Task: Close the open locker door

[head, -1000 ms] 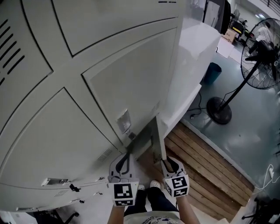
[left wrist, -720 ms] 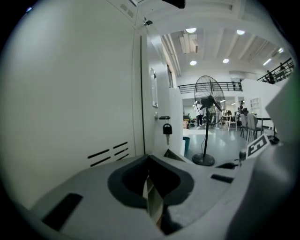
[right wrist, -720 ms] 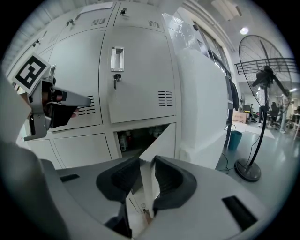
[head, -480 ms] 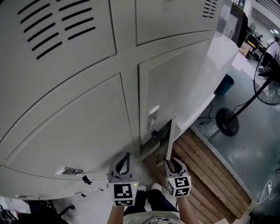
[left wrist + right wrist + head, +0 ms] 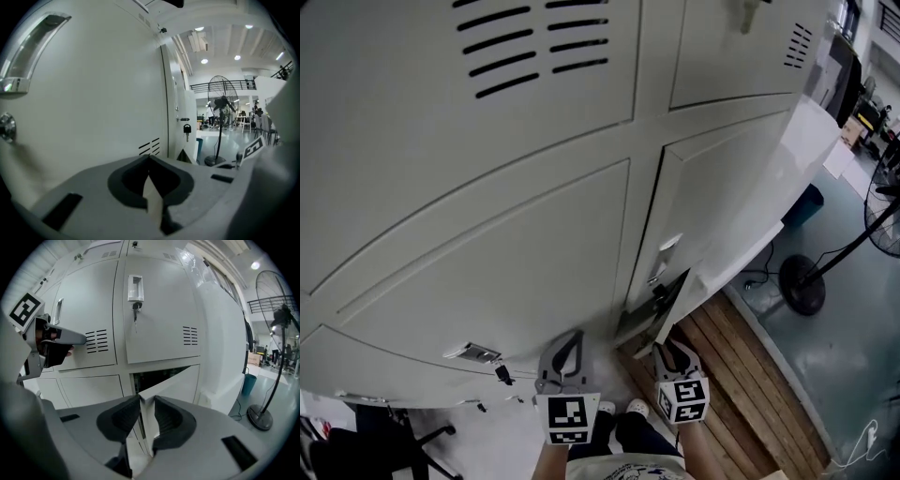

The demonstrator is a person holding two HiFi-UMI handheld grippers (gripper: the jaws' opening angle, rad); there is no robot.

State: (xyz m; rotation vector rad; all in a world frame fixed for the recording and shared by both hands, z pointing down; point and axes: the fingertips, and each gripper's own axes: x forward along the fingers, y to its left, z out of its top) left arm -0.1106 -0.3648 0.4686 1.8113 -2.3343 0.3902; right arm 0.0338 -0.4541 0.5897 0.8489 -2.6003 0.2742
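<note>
Head view: bank of grey lockers (image 5: 534, 244). The locker door (image 5: 682, 298) is in the bottom row at the right end of the bank, standing ajar, its free edge swung out over the wooden floor (image 5: 741, 394). Right gripper (image 5: 668, 349) is at that free edge. Left gripper (image 5: 572, 339) is just beside it, in front of the shut neighbouring locker, touching nothing I can see. A fan (image 5: 806, 281) stands well apart at the right.

Left gripper view: left gripper (image 5: 150, 161) jaws closed together, nothing between them. Plain locker face at the left, a key (image 5: 186, 129) hanging in a lock further along, fan (image 5: 220, 101) behind.

Right gripper view: right gripper (image 5: 146, 399) jaws gripping the free edge of the locker door (image 5: 173, 380), one jaw on each side. Dark locker opening (image 5: 154, 376) behind the door, door angled out to the right. Key (image 5: 136, 310) in the lock of the locker above.
</note>
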